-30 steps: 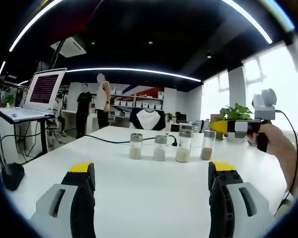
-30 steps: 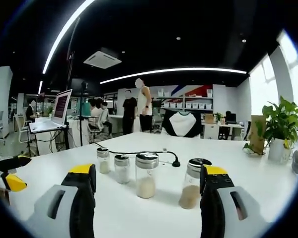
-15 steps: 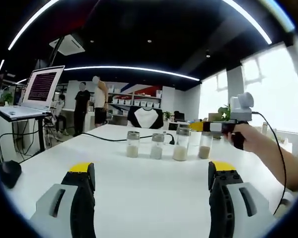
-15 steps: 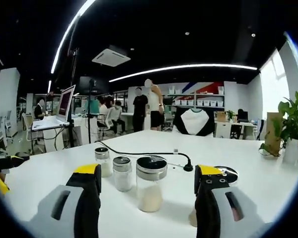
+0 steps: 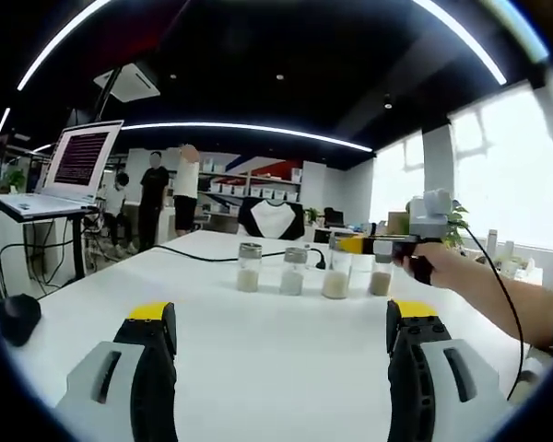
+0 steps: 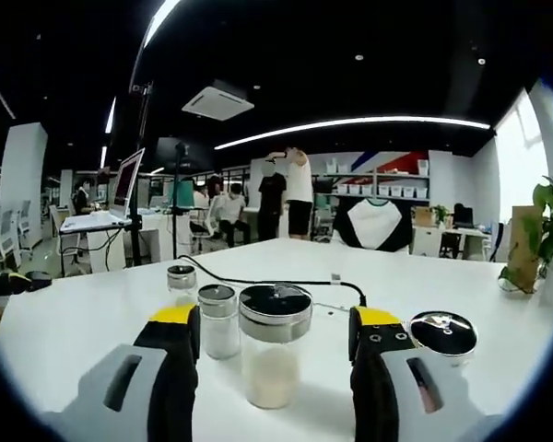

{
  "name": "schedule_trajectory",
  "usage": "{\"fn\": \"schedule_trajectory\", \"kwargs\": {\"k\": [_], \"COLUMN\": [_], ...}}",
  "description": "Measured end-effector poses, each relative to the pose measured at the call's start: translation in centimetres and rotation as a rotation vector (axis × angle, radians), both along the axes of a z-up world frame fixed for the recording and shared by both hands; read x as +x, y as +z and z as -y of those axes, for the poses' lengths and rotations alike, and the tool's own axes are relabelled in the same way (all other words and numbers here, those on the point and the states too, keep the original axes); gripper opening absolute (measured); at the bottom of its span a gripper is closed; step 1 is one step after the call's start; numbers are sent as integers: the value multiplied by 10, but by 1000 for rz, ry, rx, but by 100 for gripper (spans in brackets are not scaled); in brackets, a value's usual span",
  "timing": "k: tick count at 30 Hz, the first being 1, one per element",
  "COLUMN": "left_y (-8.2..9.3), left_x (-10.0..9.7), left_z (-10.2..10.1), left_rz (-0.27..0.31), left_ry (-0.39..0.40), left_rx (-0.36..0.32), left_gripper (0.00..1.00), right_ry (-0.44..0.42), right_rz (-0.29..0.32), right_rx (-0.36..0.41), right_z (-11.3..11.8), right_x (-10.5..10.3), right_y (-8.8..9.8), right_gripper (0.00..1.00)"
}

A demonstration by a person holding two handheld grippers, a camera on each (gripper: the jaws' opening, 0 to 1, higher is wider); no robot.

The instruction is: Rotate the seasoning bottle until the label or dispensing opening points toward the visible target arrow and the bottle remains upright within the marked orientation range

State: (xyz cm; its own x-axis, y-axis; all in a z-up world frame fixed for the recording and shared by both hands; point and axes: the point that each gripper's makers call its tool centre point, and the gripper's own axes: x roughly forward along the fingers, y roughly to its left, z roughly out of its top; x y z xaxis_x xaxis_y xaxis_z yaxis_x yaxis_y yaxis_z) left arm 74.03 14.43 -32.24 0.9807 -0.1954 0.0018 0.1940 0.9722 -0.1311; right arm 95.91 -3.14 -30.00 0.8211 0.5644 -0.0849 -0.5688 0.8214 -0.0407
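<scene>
right gripper (image 6: 275, 341) sits wide open around the seasoning bottle (image 6: 274, 357), upright on the white table (image 6: 83, 313), not clamping it, lined up for a twist, neighbouring jars (image 6: 219, 319) crowding its left, black cable (image 6: 276, 282) behind; left gripper (image 5: 281, 345) open, empty, holding back.

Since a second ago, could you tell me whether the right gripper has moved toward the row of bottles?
Yes. In the left gripper view the right gripper has come leftward from near the plant to the bottles, its jaws now around the third.
</scene>
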Motion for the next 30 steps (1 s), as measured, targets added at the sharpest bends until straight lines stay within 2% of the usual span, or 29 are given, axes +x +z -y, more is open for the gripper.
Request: {"fn": "schedule_trajectory", "kwargs": {"k": [2,5,9,15,23,26,30], "left_y": [0,-2,-1,-2,-2,-1,0], "left_x": [-1,-2,-2,-2,-4,-4,-3], "left_z": [0,-1,0,3,4,2,0], "left_rz": [15,7,7,1,-3,-3,-2], "left_ry": [-7,-3,-8,-13,-13,-9,-2], "left_rx": [6,7,4,2,5,4,4], "left_gripper": [100,100,100,100,99,99,99], "right_ry": [-1,-12,-10,1,0,1,2], "right_rz": [-10,-16,-20,6,-54,-62,-49], "right_rx": [24,-1,4,-28,24,39,11], "right_z": [-1,-3,-7,-12,-18,-19,-20], "right_x": [4,8,14,15,17,16,16], "right_y": [0,-4,-7,-3,-14,-16,-16], "right_gripper": [62,61,59,49,39,40,39]}}
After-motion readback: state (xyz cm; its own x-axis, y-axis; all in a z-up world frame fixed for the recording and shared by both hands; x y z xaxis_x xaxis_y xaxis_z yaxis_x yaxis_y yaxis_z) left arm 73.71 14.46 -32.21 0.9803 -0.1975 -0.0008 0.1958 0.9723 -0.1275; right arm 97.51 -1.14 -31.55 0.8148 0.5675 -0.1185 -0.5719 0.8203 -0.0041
